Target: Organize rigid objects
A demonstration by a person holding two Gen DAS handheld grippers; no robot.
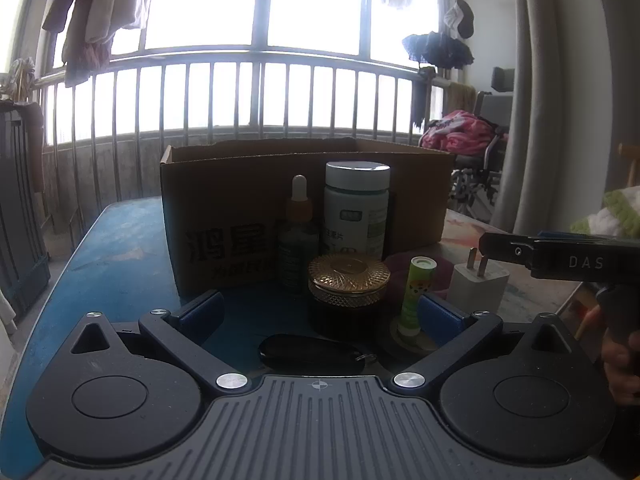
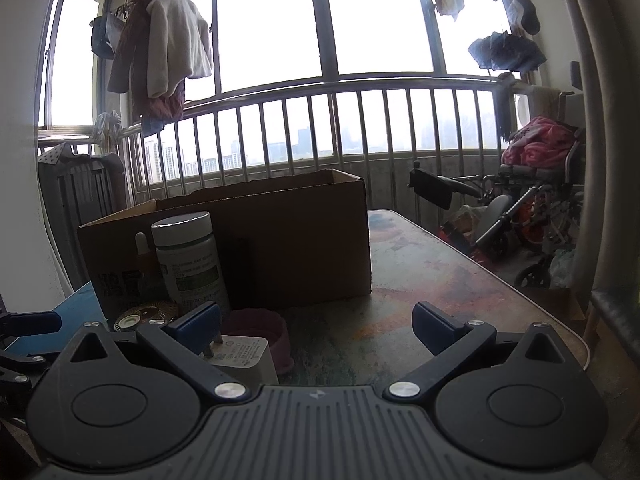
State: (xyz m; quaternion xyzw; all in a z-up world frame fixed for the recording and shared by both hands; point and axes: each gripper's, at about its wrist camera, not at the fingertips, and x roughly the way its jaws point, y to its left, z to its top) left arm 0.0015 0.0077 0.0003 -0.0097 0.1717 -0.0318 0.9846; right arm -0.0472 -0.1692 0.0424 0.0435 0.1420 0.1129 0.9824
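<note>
We hold both the left gripper (image 1: 320,312) and right gripper (image 2: 316,326) with jaws spread, empty. In front of the cardboard box (image 1: 240,196) stand the white bottle (image 1: 357,210), dropper bottle (image 1: 298,236), gold-lidded jar (image 1: 349,292) and charger (image 1: 478,286).

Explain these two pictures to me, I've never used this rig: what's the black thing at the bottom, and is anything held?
Each picture looks forward from a camera on a hand-held gripper. The black shape is the tool itself: left gripper, right gripper. Both are open and hold nothing. On the table, before a cardboard box, stand a white pill bottle, a dropper bottle, a gold-lidded jar, a green tube and a white charger. A black key fob lies nearest.
</note>
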